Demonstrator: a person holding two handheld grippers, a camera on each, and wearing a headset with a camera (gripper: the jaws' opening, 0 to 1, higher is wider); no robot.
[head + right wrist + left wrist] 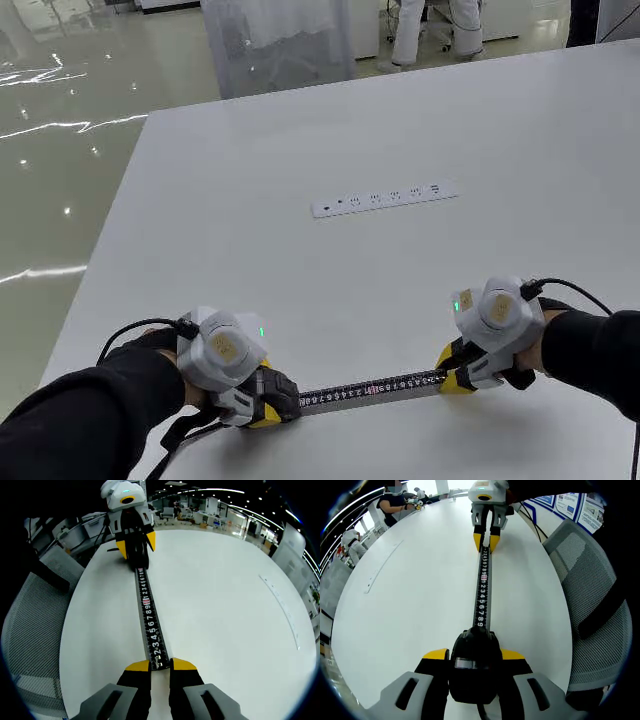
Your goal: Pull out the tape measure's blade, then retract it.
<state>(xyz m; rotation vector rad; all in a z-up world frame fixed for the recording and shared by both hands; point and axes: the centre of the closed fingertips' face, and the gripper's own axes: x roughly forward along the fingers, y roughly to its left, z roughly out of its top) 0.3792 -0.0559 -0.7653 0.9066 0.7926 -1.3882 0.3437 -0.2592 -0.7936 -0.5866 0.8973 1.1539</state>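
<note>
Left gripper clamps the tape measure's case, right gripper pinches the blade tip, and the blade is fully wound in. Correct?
No: the blade is pulled out, lying along the table between the grippers, as the head view shows. The left gripper does clamp the case and the right gripper pinches the blade tip.

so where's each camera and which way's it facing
Head view: on the person's head, looking forward and down at the table; both sleeves, the left gripper and the right gripper show.
Left gripper view: on the left gripper, looking along the blade toward the right gripper; its own fingers clamp the tape measure case.
Right gripper view: on the right gripper, looking back along the blade at the left gripper; its own fingers pinch the blade's tip.
Shared: the gripper views face each other along the same blade.
</note>
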